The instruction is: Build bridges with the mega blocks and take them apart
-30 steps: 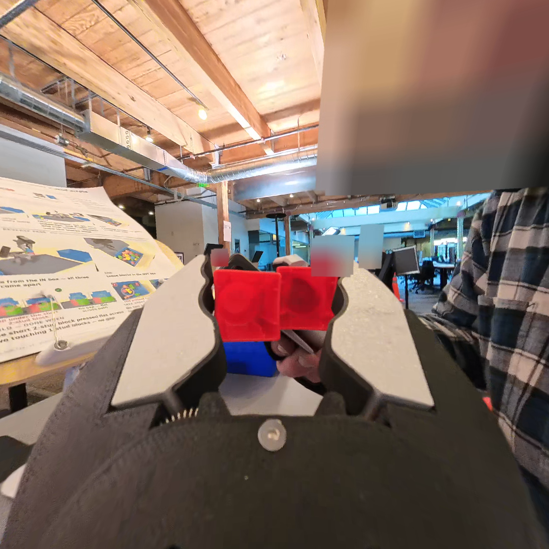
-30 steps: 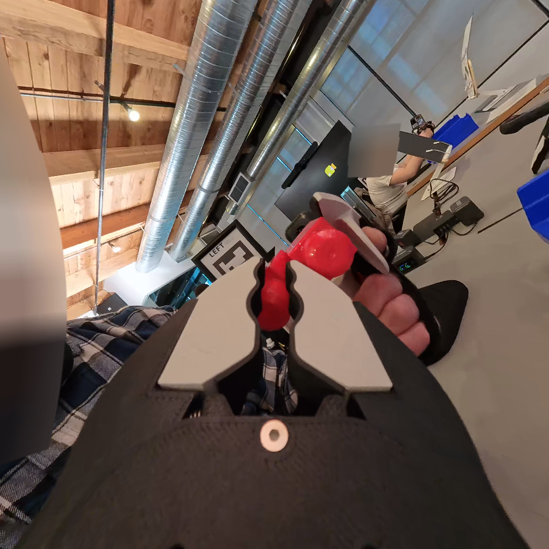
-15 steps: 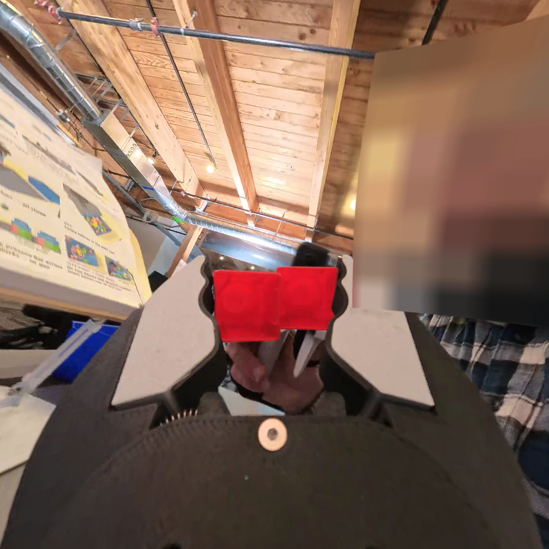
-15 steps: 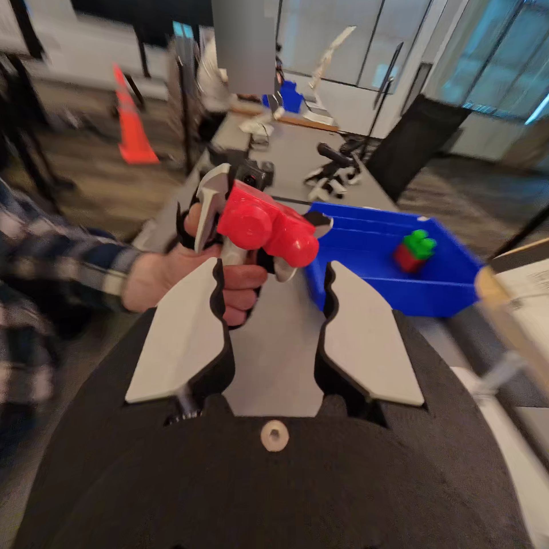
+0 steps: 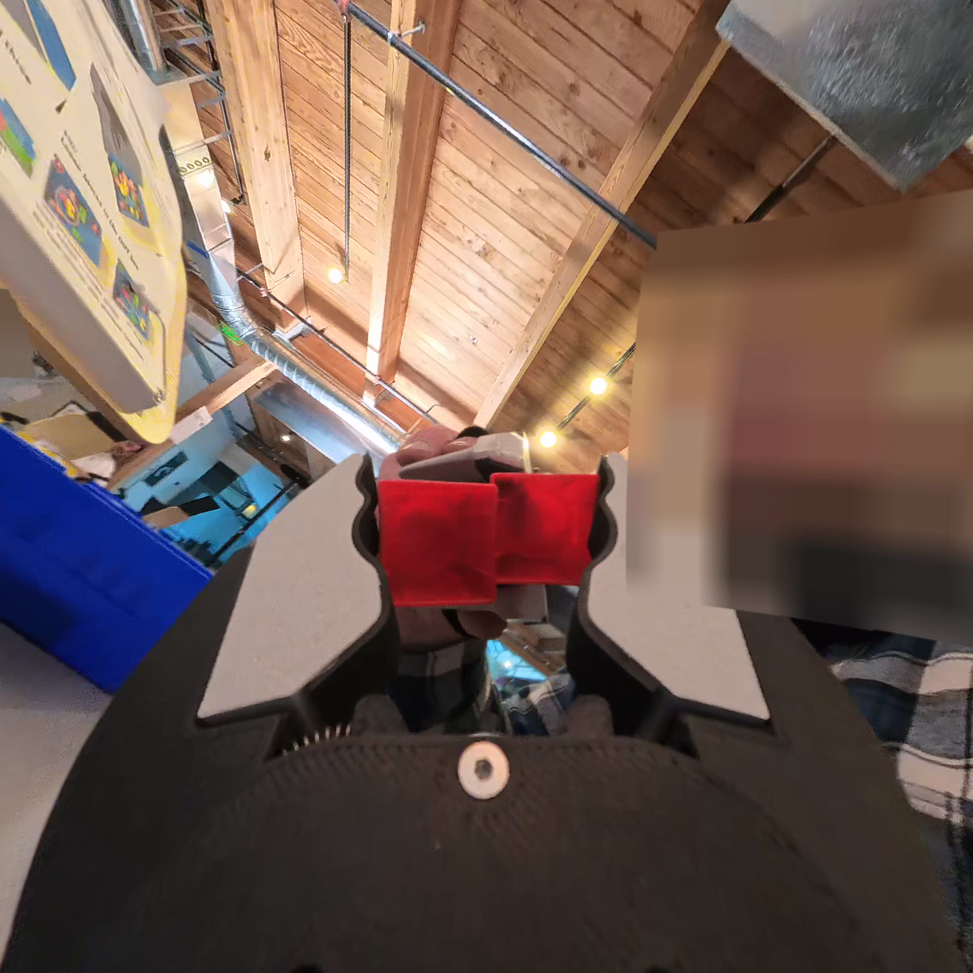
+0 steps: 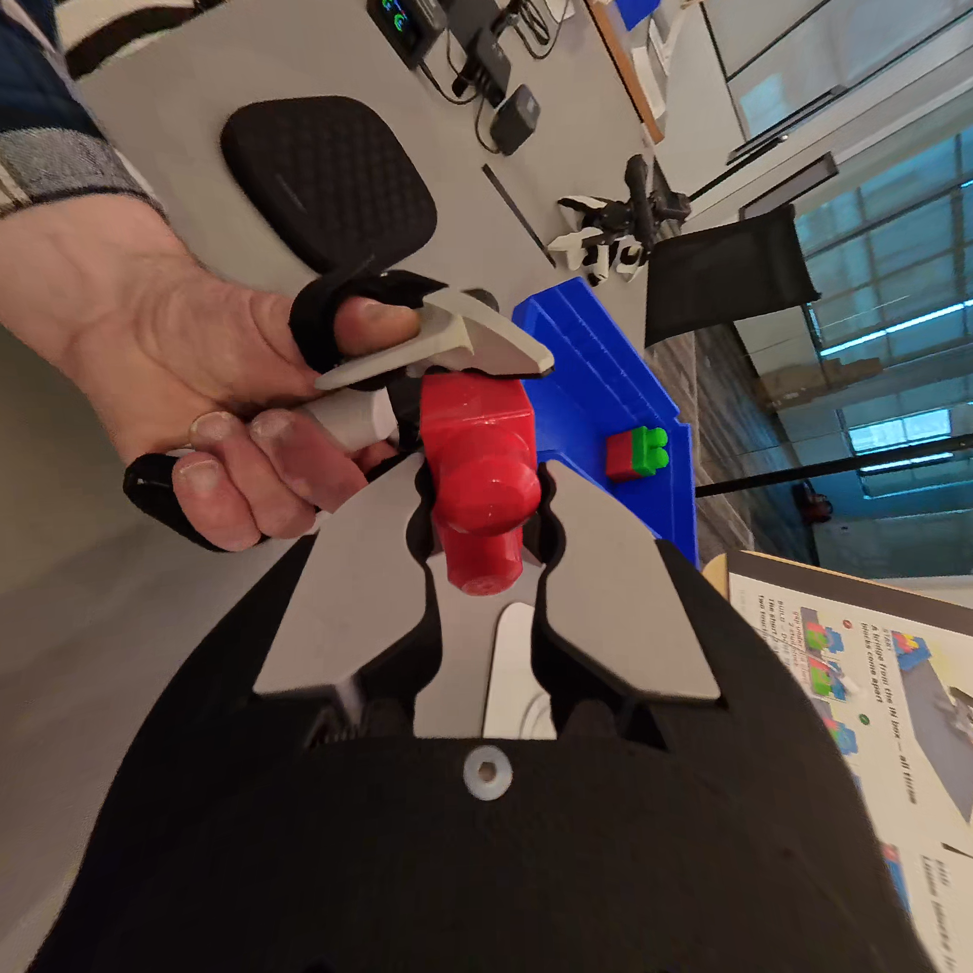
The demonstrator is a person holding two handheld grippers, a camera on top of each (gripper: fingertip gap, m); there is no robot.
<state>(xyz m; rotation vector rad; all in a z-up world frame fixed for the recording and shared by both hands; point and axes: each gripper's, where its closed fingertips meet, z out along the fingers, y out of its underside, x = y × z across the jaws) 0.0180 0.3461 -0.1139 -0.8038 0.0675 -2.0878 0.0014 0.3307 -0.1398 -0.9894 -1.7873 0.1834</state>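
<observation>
A plank ceiling (image 5: 474, 221) with pale wooden beams (image 5: 400, 200) fills the upper left wrist view; small round lamps (image 5: 598, 385) glow at centre right; a silver duct (image 5: 295, 363) runs lower left; the right wrist view shows a grey worktop (image 6: 174, 121) upper left and tall windows (image 6: 895, 221) at the right edge.

The left wrist view tilts up toward the ceiling (image 5: 474, 210); the right wrist view, rolled sideways, looks down over the bench (image 6: 210, 131). Both closely share the red block (image 5: 487, 537) at 12 o'clock.
</observation>
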